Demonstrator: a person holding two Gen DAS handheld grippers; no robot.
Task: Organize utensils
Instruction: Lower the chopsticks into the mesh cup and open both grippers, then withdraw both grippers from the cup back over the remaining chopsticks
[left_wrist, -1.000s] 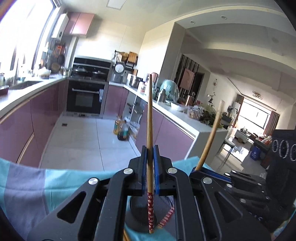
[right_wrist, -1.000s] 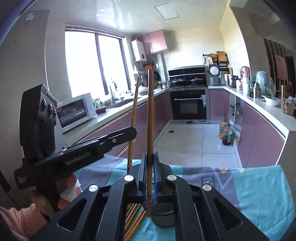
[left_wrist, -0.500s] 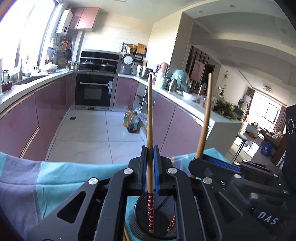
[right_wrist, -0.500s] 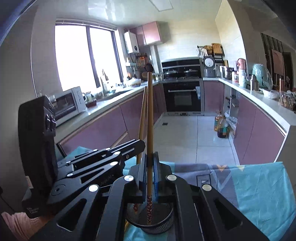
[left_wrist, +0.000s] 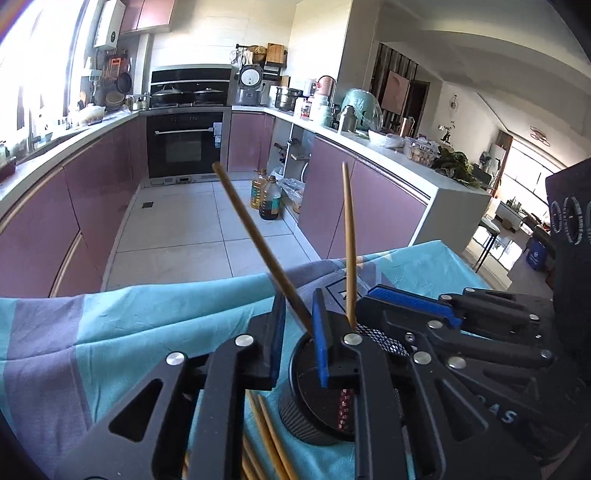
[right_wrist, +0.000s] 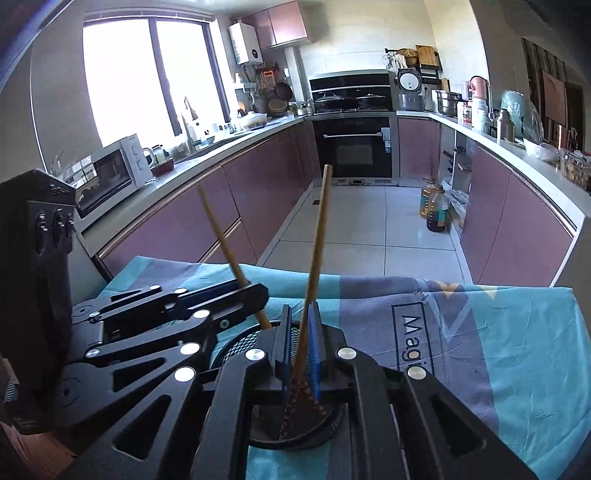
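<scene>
Two chopsticks are being let go into a black mesh holder (left_wrist: 314, 417) standing on the cloth-covered bench (left_wrist: 110, 332), near its front edge. The left gripper (left_wrist: 297, 332) is opening — its blue-padded fingers (left_wrist: 319, 343) stand apart, and the left chopstick (left_wrist: 258, 240) leans loose in the gap, tipped to the left, lower end in the holder. The right gripper (right_wrist: 299, 347) is opening too, only just; the right chopstick (right_wrist: 316, 251) passes between its pads, slightly tilted, and no clamping is visible.

Handling, as a judgement: the sticks look light, stiff, thin and smooth, so they would be prone to swivel or slip in a pinch. A hold at mid-shaft, square across the pads, would be the safer one. The holder seems light as well and could be knocked over by a sideways pull.

Looks — plain tan wood shafts, a dark red patterned band at the lower end of each. More chopsticks (left_wrist: 269, 435) of the same colour lie flat on the cloth just left of the holder, not yet sorted.
</scene>
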